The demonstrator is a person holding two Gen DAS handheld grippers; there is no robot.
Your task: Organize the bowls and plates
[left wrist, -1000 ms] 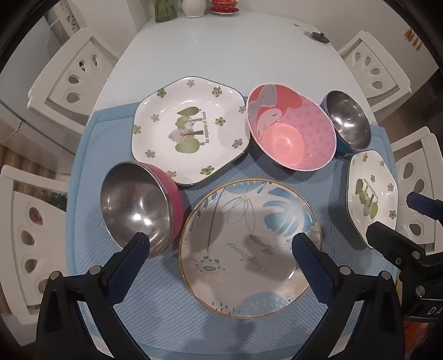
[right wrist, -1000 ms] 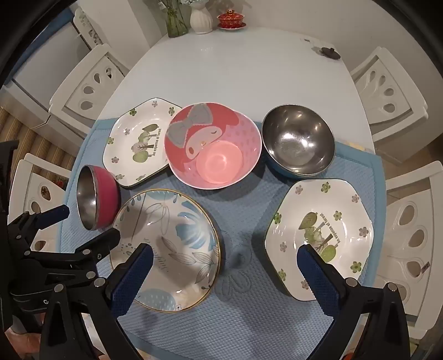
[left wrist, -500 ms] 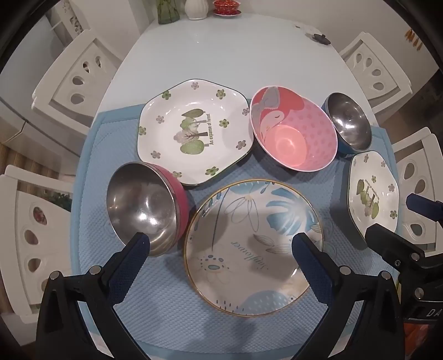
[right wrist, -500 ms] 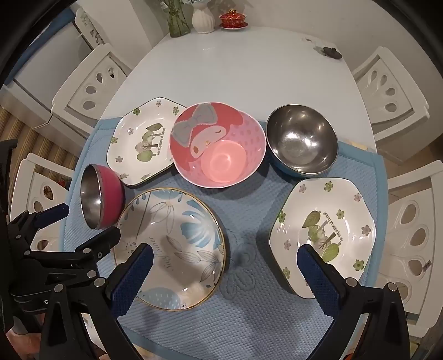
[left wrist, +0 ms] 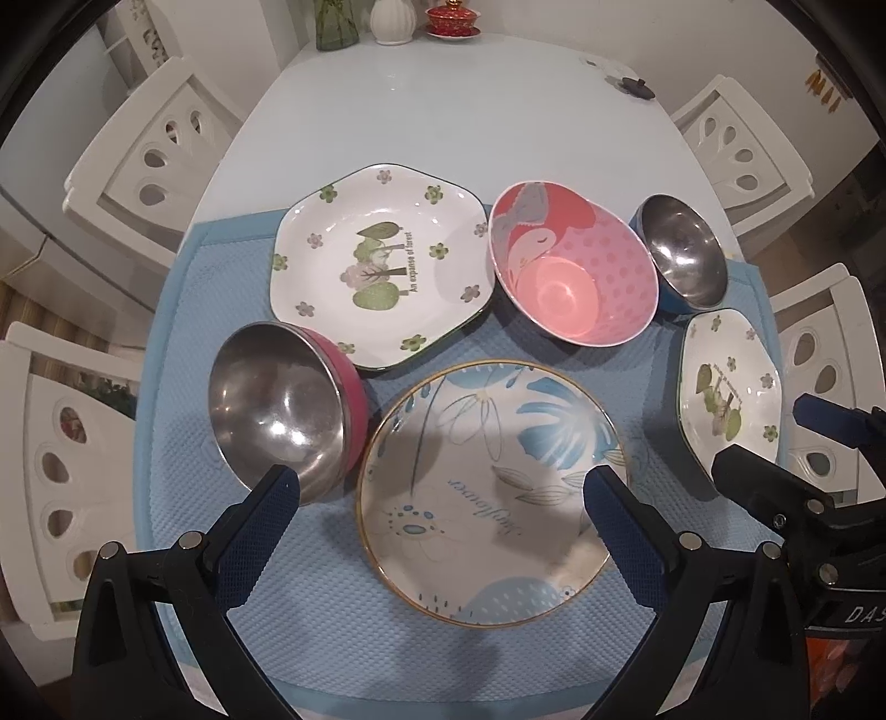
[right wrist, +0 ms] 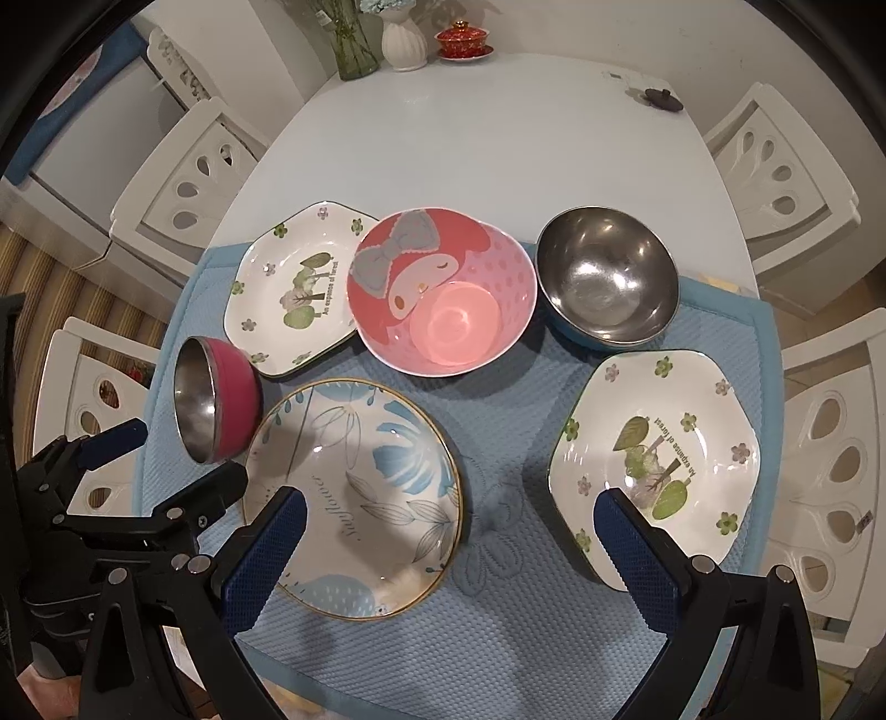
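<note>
On a blue mat (left wrist: 183, 310) lie a round blue-leaf plate (left wrist: 493, 487) (right wrist: 354, 493), two white hexagonal tree plates (left wrist: 382, 266) (right wrist: 653, 459), a pink cartoon bowl (left wrist: 576, 277) (right wrist: 443, 299), a steel bowl with a pink outside (left wrist: 282, 410) (right wrist: 216, 404) and a steel bowl with a blue outside (left wrist: 686, 255) (right wrist: 609, 282). My left gripper (left wrist: 437, 493) is open and empty above the near side of the leaf plate. My right gripper (right wrist: 448, 520) is open and empty, between the leaf plate and the right hexagonal plate.
The white oval table (right wrist: 487, 138) extends beyond the mat. At its far end stand a glass vase (right wrist: 354, 50), a white vase (right wrist: 404, 39), a red lidded cup (right wrist: 462, 39) and a small dark lid (right wrist: 662, 98). White chairs (right wrist: 194, 183) stand on both sides.
Both cameras have pulled back and tilted up slightly, so the dishes sit lower in view. No dish has moved and both grippers stay open.
</note>
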